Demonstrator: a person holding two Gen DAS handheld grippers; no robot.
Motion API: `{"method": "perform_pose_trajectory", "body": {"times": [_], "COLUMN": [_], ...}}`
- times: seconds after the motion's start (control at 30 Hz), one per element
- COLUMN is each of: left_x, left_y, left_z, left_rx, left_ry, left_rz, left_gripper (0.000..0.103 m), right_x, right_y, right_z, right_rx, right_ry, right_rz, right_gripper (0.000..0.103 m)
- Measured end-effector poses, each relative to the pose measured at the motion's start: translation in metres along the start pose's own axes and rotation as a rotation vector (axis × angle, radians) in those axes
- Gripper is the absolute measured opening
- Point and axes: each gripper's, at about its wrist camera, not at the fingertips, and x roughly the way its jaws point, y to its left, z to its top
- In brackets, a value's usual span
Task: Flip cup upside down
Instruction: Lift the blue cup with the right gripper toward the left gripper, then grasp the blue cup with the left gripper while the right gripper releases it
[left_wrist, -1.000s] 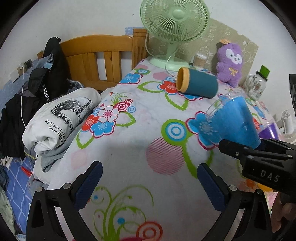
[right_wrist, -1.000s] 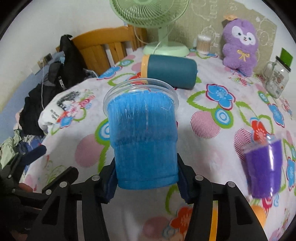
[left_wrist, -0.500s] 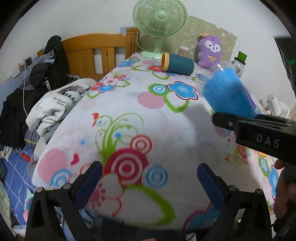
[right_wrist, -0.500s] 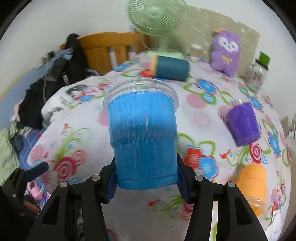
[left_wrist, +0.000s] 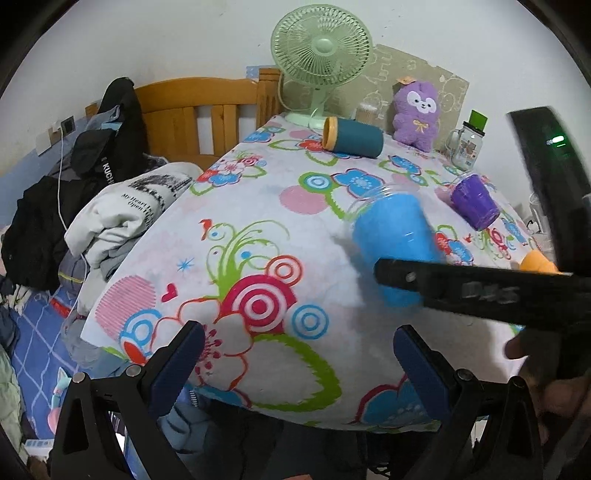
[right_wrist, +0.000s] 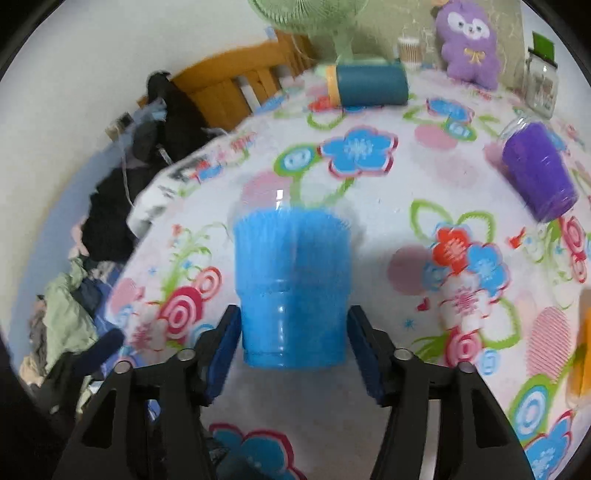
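Between the two blue pads of the right tongs (right_wrist: 293, 341), the blue cup (right_wrist: 291, 291) is sitting with its closed bottom nearest the tongs and its clear rim pointing away, over the flowery tablecloth (right_wrist: 369, 398). The pads are sitting right beside the cup's sides, but the picture is blurry, so I cannot tell if they are squeezing it. The left tongs (left_wrist: 299, 360) are staying wide apart and are holding nothing, hanging over the near edge of the table. Ahead of the right tongs and to the right, a purple cup (right_wrist: 537, 173) is leaning on the cloth. Farther ahead, a dark teal can (right_wrist: 369, 88) is lying on its side near a green fan (left_wrist: 321, 48) and a purple stuffed toy (right_wrist: 467, 40).
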Motion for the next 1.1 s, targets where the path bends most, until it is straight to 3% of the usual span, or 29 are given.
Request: {"method": "perform_pose_trajectory", "body": {"times": [0.1,0.33,0.5,0.77,0.87,1.0,1.1], "left_x": [0.001,0.016,0.038,0.057,0.058,0.059,0.056], "left_y": [-0.01,-0.05,-0.067,-0.071,-0.074,-0.076,-0.073], "left_z": [0.004,0.019,0.029,0.024,0.02,0.019,0.019], "left_rx": [0.001,0.047,0.041,0.02,0.051,0.076,0.069], "left_ry": [-0.008,-0.039,-0.024,-0.001,-0.015,-0.009,-0.016], "left_rz": [-0.029,-0.061,-0.057,-0.014,0.019,0.005,-0.004], "left_gripper": [0.103,0.103,0.103,0.103,0.092,0.073,0.065], "right_x": [-0.038,-0.145,-0.201,-0.199,-0.184,-0.176,-0.172], "right_y": [-0.013,-0.085,-0.139,-0.171,-0.169,-0.16,-0.153], "right_z": [0.0,-0.017,-0.039,-0.056,-0.056,-0.053,-0.051], "right_rx": [-0.006,0.157,0.281,0.335,0.315,0.277,0.259], "right_ry": [-0.093,-0.32,-0.441,-0.437,-0.406,-0.39,-0.387], "right_rz": [-0.031,-0.035,-0.12,-0.111,-0.096,-0.081,-0.072], "right_gripper": [0.092,0.093,0.1,0.1,0.1,0.1,0.1]}}
